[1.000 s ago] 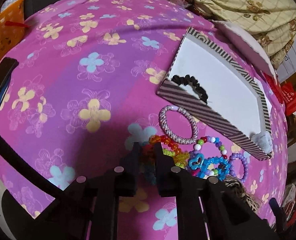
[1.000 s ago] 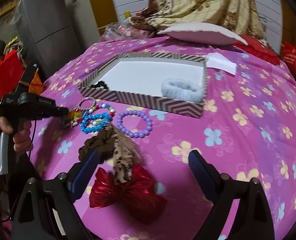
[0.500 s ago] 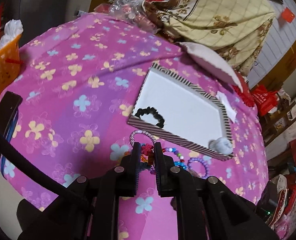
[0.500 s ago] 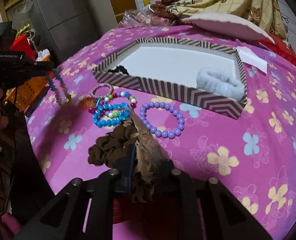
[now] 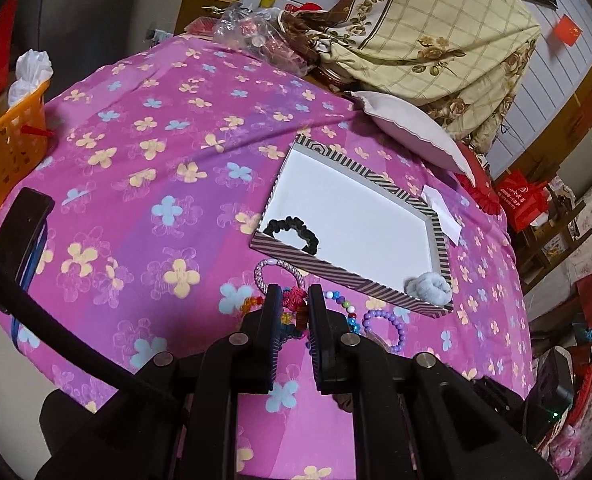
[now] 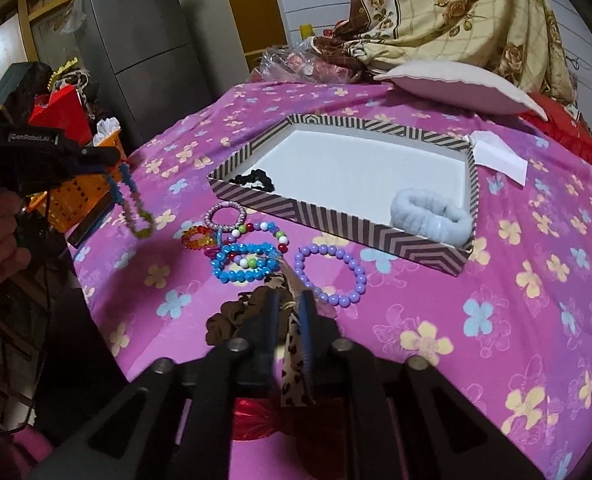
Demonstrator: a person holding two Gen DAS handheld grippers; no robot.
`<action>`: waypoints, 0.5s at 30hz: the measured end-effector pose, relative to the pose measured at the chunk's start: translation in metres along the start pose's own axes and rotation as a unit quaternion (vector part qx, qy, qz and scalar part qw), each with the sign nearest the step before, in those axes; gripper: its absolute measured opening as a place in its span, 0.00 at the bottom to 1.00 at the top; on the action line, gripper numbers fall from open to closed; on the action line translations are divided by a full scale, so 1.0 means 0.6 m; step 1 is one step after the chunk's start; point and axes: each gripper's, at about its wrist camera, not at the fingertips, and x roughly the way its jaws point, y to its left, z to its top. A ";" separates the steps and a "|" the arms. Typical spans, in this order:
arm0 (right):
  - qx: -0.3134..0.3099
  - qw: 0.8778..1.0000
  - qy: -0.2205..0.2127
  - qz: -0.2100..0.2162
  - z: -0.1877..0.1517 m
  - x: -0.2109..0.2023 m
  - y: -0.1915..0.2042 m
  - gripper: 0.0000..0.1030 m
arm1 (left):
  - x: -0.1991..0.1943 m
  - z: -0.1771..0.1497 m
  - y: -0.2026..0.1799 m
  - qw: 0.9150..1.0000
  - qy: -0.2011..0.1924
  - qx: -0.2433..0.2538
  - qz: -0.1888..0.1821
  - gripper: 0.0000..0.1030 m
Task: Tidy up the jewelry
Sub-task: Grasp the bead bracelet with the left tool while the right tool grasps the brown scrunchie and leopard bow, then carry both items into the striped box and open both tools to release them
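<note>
The left gripper (image 5: 294, 300) pinches a beaded bracelet (image 6: 130, 204) dangling below its jaws; carry it forward over the striped box (image 5: 337, 272) before letting go. The right gripper (image 6: 290, 304), jaws just eased wider, stays narrow around the leopard scrunchie (image 6: 294, 356): close firmly before lifting

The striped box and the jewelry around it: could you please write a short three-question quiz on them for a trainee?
1. What lies inside the striped box?
A. A black scrunchie and a pale blue fluffy scrunchie
B. Nothing at all
C. Only the purple bead bracelet

2. True or false: the purple bead bracelet lies inside the box.

3. Fill in: a strand of ___ dangles from the left gripper.

Key
1. A
2. False: the purple bead bracelet lies on the flowered cloth, in front of the box.
3. beads: the strand hangs clear of the cloth.
</note>
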 end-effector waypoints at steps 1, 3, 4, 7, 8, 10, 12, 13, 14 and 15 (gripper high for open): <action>-0.008 1.000 0.010 -0.002 0.000 0.006 0.003 0.51 | 0.000 -0.002 -0.001 1.000 0.001 0.001 0.001 0.30; -0.025 0.999 0.032 -0.004 -0.001 0.024 0.010 0.53 | 0.001 -0.007 -0.002 1.000 0.004 0.004 0.002 0.30; -0.034 0.998 0.045 -0.007 -0.002 0.037 0.012 0.53 | 0.002 -0.009 -0.002 1.000 0.005 0.004 0.002 0.30; -0.027 0.998 0.064 -0.009 -0.003 0.063 0.006 0.53 | 0.005 -0.015 -0.001 1.000 0.010 0.003 0.004 0.30; -0.013 0.997 0.071 -0.002 -0.004 0.075 0.000 0.53 | 0.007 -0.017 0.000 1.000 0.012 0.002 0.004 0.30; 0.004 0.997 0.082 0.008 -0.010 0.096 -0.009 0.52 | 0.011 -0.019 0.001 1.000 0.016 0.001 0.004 0.30; 0.007 0.996 0.086 0.007 -0.019 0.105 -0.008 0.38 | 0.014 -0.022 0.001 1.000 0.019 0.003 0.007 0.30; 0.008 0.996 0.083 0.008 -0.022 0.103 -0.007 0.23 | 0.014 -0.022 0.000 1.000 0.020 0.004 0.008 0.30; 0.008 0.997 0.080 0.009 -0.024 0.099 -0.007 0.20 | 0.013 -0.022 0.000 1.000 0.019 0.006 0.010 0.30; 0.005 0.997 0.076 0.008 -0.024 0.093 -0.006 0.19 | 0.013 -0.021 0.000 1.000 0.017 0.007 0.012 0.30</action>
